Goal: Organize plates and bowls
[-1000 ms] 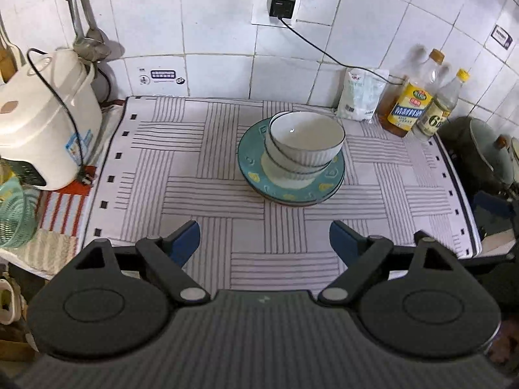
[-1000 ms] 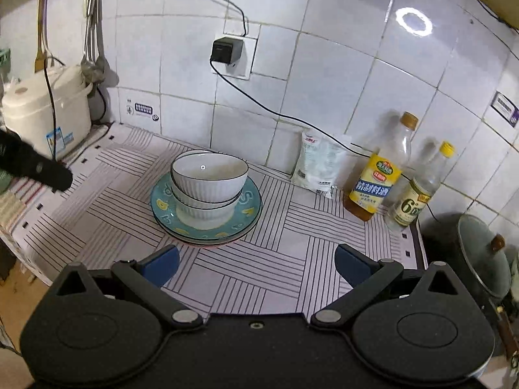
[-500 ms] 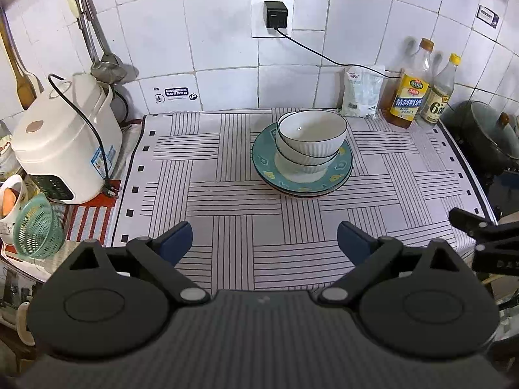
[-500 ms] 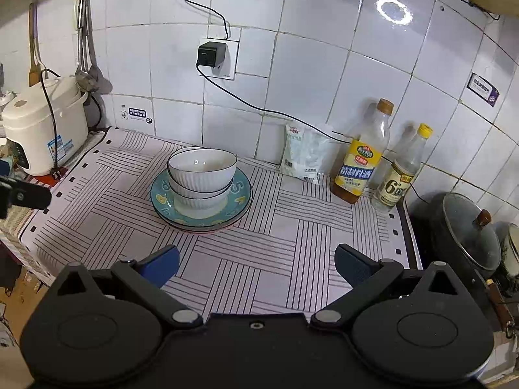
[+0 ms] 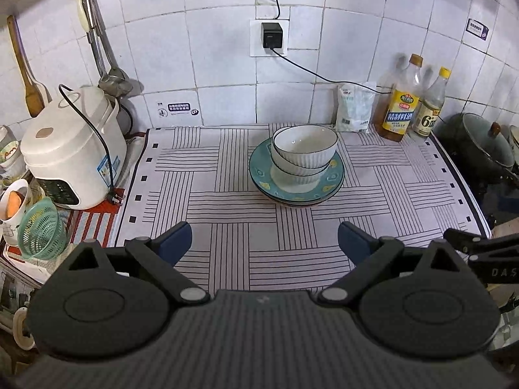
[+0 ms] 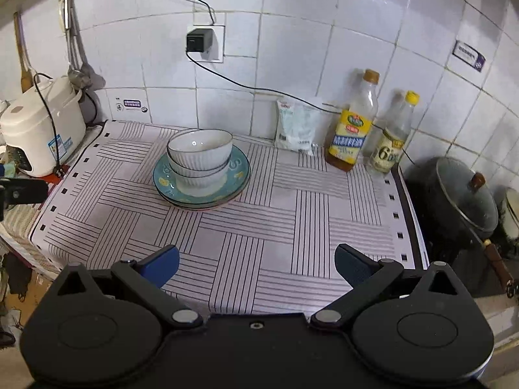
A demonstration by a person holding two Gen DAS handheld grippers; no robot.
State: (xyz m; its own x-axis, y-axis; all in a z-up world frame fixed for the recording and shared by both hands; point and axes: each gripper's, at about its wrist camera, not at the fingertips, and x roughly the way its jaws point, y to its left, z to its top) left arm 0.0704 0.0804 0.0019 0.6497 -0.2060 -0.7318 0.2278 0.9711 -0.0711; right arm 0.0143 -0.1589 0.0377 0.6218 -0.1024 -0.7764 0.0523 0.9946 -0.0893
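Left gripper point(image 5: 264, 241): jaws spread wide, empty.
Right gripper point(image 6: 256, 265): jaws spread wide, empty.
Bowls point(image 5: 305, 149): stacked on teal plates point(image 5: 335, 180).
Around: rice cooker point(image 5: 69, 149) left, oil bottles point(image 5: 402, 103) right.

Your stock: white ribbed bowls point(image 5: 305, 149), dark-rimmed; teal plates point(image 5: 334, 178) with yellow motifs; white mat point(image 5: 227, 201), black-striped basket-weave blocks; white cooker point(image 5: 71, 149); green basket point(image 5: 42, 230); yellow-labelled bottles point(image 5: 402, 103); blue pads point(image 5: 175, 243).
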